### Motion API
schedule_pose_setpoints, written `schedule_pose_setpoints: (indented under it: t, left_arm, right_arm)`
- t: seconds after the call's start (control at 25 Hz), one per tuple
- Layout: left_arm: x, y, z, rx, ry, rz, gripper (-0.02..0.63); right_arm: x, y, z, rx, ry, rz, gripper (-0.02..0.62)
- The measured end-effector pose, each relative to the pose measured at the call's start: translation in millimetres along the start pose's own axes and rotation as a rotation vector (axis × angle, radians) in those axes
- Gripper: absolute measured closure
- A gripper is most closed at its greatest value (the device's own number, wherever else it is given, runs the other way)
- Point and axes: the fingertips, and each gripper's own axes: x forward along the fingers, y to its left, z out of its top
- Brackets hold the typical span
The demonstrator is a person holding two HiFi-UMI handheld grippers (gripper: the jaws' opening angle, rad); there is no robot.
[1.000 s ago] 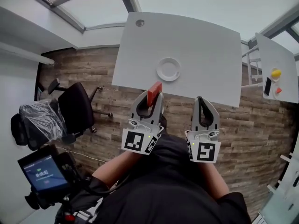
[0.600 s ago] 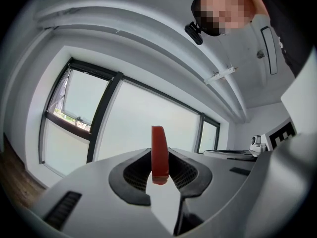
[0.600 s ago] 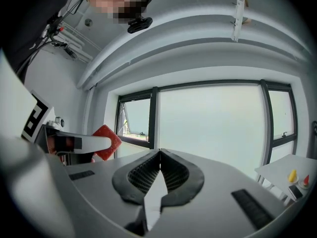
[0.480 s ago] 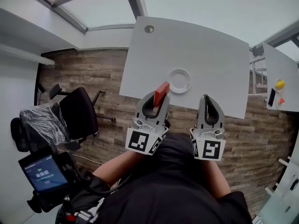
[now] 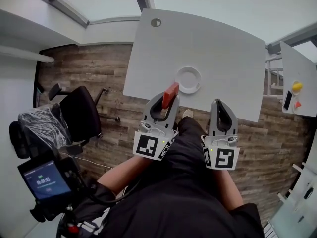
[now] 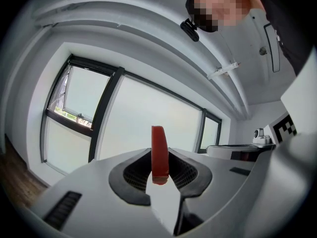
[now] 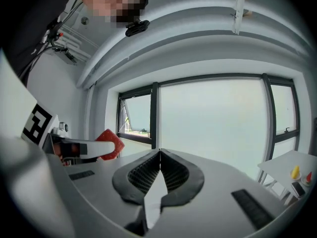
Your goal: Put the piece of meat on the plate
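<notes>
- Task part done: piece of meat [image 5: 171,93] is picked up and not yet on the plate [image 5: 188,80]; plate is empty.
- Left gripper [image 5: 166,101]: jaws partly closed and clamped on the meat, pads pressing both flat faces, as the left gripper view shows.
- Right gripper [image 5: 220,104]: jaws fully together, nothing between them, beside the left one and level with it.
- Meat location: in the air in the left gripper's tips, over the near edge of the worktop [image 5: 223,43], just short of the plate and slightly left of it in the head view. No contact with plate or worktop.
- Orientation: thin red slab held on edge; edge-on and upright in the left gripper view, sticking up past the jaw tips.
- Long axis: in the head view it runs along the gripper's line, pointing ahead and a bit right, towards the plate.
- Left to do, my read: carry it forward over the plate, lower it, open the jaws. The slab will probably tip onto a flat face when released.
</notes>
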Motion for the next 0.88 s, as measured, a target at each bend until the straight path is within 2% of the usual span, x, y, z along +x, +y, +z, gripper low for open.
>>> schedule_pose_setpoints:
  t: [0.16,0.4,0.6,0.88]
  left_arm:
    - [9.8,2.9,-9.5,-0.001,0.031,0.008,0.514]
    - [31.2,-3.8,-25.8,0.006,0.079,-0.024,0.514]
    - [39.5,-7.2,-33.8,0.096,0.09,-0.047,0.514]
    - [61.2,-2.6,-71.1,0.089,0.201,-0.043,0.514]
  right_arm:
    - [9.0,0.7,8.3,-0.012,-0.013,0.042,0.589]
    - [24.7,-9.6,15.5,-0.013,-0.036,0.051,0.589]
    - [24.0,-14.2,25.1,-0.026,-0.066,0.054,0.589]
    - [31.7,-26.0,27.4,-0.021,-0.065,0.05,0.589]
